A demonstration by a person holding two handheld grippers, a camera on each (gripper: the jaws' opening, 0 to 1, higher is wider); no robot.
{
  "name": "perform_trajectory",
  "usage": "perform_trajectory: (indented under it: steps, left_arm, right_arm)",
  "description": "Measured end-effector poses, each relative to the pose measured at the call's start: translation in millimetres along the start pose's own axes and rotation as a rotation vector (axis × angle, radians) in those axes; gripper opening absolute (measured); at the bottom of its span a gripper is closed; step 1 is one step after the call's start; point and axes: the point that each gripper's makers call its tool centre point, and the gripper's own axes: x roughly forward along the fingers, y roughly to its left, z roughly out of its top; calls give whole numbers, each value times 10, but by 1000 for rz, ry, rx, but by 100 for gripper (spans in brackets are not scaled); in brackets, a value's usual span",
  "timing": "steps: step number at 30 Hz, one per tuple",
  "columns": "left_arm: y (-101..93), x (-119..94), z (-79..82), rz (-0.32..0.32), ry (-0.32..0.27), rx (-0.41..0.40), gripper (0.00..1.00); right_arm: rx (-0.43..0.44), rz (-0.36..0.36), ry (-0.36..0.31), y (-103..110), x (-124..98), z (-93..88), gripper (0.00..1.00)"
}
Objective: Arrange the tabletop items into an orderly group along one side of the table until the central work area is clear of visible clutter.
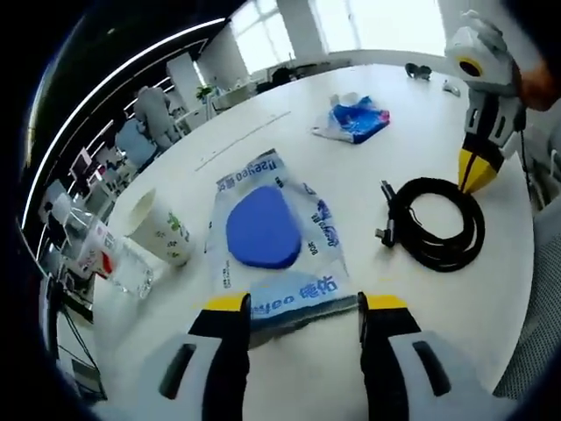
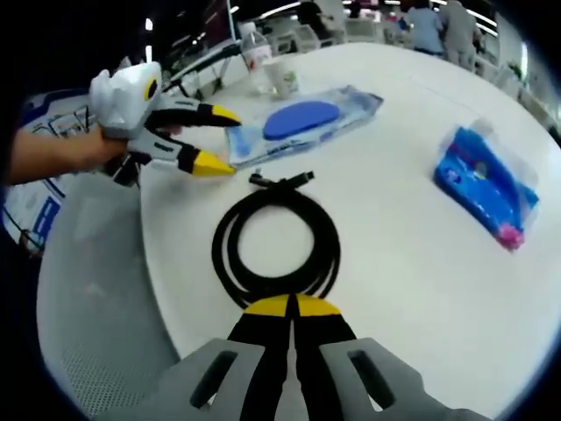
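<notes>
A: Left tongs [image 1: 303, 309]?
B: Jaws wide apart, one tip at each side of the near edge of the clear packet [image 1: 273, 235] with the blue pad inside. Whether they touch it, I cannot tell. Nothing gripped.

A: Right tongs [image 2: 291, 306]?
B: Jaws pressed together, yellow tips meeting just at the near rim of the coiled black cable [image 2: 277, 245]. Holding nothing visible.

A: Layout on the white surface [image 2: 412, 289]?
B: Packet lies flat beside the cable. Blue bag [image 2: 487, 186] lies well apart, farther out. Paper cup [image 1: 160, 228] and clear bottle [image 1: 112, 261] stand near the edge beside the packet.
</notes>
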Motion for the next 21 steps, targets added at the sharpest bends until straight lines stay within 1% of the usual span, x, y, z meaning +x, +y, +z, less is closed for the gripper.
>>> perform_trajectory:
  steps: [1,3,4,6,8,10,13,16,18,20,21]
  left_arm:
    - [44,-4,6,21,-6,-62,59]
    - [121,-1,-52,52,22,-133,65]
    - [133,3,-57,56,23,-143,68]
    - [198,-1,-82,77,37,-157,69]
    - [190,10,-114,69,52,-188,69]
    - [186,19,-130,67,62,-200,67]
    - [174,46,-151,52,77,-173,67]
    - [182,59,-146,32,77,-164,67]
    - [184,67,-133,16,74,-131,67]
    - [182,82,-121,-8,71,-97,67]
    - [168,112,-84,-56,62,-13,67]
  right_arm:
    - [9,0,-3,-1,2,5,0]
    - [17,0,-4,-1,4,9,0]
    - [17,-1,-4,-3,6,11,0]
    - [12,-2,-3,-2,5,12,0]
    - [14,-1,-3,-4,5,11,0]
    - [15,-1,-3,-2,5,11,0]
    - [13,-4,-4,-4,5,11,0]
    - [12,-6,-5,-1,4,12,0]
    - [11,-8,-5,-7,8,11,0]
    - [10,-10,-5,0,2,12,0]
    - [2,-13,3,1,-1,7,0]
